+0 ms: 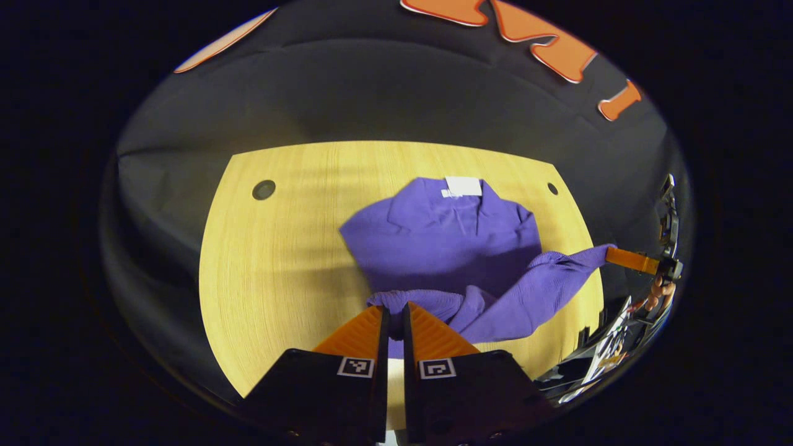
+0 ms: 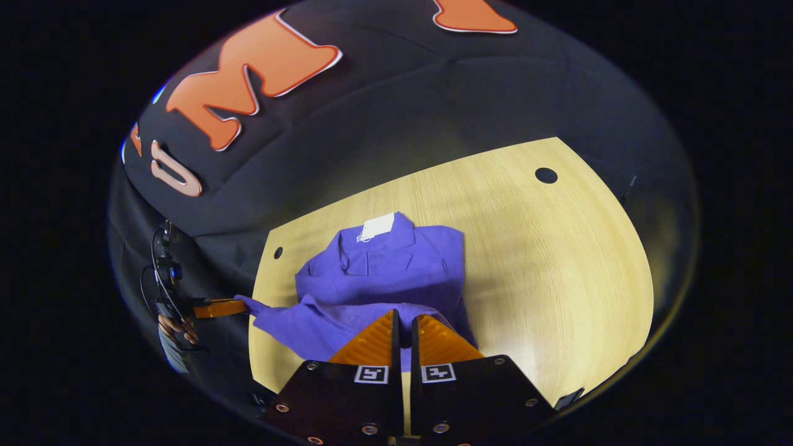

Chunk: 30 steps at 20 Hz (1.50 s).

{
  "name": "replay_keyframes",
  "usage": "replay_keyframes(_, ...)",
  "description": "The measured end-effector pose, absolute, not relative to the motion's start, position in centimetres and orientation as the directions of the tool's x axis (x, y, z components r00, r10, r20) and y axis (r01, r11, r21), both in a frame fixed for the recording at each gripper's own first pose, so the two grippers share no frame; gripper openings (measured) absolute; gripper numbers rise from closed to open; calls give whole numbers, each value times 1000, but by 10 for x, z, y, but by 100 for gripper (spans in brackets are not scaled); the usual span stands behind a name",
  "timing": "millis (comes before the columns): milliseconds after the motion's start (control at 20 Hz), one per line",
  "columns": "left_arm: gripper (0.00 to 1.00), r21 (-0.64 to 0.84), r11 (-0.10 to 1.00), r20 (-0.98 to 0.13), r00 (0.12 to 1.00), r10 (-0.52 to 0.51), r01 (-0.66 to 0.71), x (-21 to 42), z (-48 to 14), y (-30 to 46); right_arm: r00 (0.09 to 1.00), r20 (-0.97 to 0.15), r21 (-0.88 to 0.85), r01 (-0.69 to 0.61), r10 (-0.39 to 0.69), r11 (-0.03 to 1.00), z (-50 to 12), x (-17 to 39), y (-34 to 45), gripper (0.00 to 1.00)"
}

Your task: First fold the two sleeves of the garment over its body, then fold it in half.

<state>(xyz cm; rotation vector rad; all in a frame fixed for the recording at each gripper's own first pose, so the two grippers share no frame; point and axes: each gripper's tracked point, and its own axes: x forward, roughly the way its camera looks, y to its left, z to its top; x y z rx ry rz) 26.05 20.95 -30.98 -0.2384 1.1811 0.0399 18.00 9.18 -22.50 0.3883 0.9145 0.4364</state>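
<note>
Two tongs (image 1: 395,322) (image 2: 404,331) clamped on purple garment (image 1: 446,238), raised over table (image 1: 279,260)

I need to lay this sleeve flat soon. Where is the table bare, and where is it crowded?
Bare wood on the table: between the garment and the round hole; in the right gripper view, from garment to far edge. Crowded: the near edge, where the left gripper and right gripper pinch cloth.

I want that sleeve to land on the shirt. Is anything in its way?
Nothing visible. The sleeve, pinched by a gripper, hangs beside the garment's body, with only bare table around it.
</note>
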Motion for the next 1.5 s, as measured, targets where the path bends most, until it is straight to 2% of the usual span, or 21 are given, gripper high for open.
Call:
replay_keyframes(250,12,-36,986,-891,452,43,-165,321,-325,225,509,-661,547,-178,552,818,-237,234,87,5)
replay_keyframes(350,12,-30,975,-867,491,85,-222,345,-328,228,503,-659,553,-180,559,814,-243,254,90,5)
replay_keyframes(500,12,-50,954,-860,499,110,-296,365,-338,233,488,-653,574,-180,580,798,-253,279,102,4)
replay_keyframes(650,12,-13,951,-834,528,160,-309,392,-348,245,506,-627,599,-173,592,782,-256,309,115,5)
replay_keyframes(700,13,25,950,-818,540,197,-310,401,-349,251,529,-618,616,-135,582,776,-255,321,117,5)
replay_keyframes(750,20,65,950,-799,554,233,-305,408,-348,258,541,-612,633,-103,577,768,-254,330,120,7)
replay_keyframes(800,23,88,949,-788,562,252,-302,413,-346,263,557,-603,641,-86,571,762,-252,337,121,8)
replay_keyframes(850,30,128,943,-766,573,291,-308,417,-341,268,564,-603,634,-90,564,768,-255,341,123,14)
replay_keyframes(900,43,173,934,-746,578,332,-313,421,-337,278,575,-602,622,-97,554,777,-255,344,123,16)
replay_keyframes(950,54,210,926,-730,580,361,-313,424,-332,281,584,-599,609,-111,547,785,-253,344,120,25)
replay_keyframes(1000,59,232,919,-717,583,383,-319,424,-327,283,600,-599,589,-118,530,799,-252,346,115,29)
replay_keyframes(1100,81,222,913,-702,594,393,-341,423,-323,276,627,-596,557,-126,501,821,-246,346,111,43)
replay_keyframes(1150,86,207,912,-693,605,392,-354,423,-319,273,638,-591,545,-135,493,827,-243,346,108,71)
replay_keyframes(1250,88,166,915,-665,644,379,-368,413,-297,270,667,-586,505,-143,460,851,-234,340,100,86)
replay_keyframes(1350,90,129,923,-619,697,361,-364,403,-269,261,712,-560,447,-171,424,878,-218,331,93,94)
replay_keyframes(1500,92,87,936,-552,765,331,-342,384,-227,247,781,-507,336,-210,364,918,-189,312,86,97)
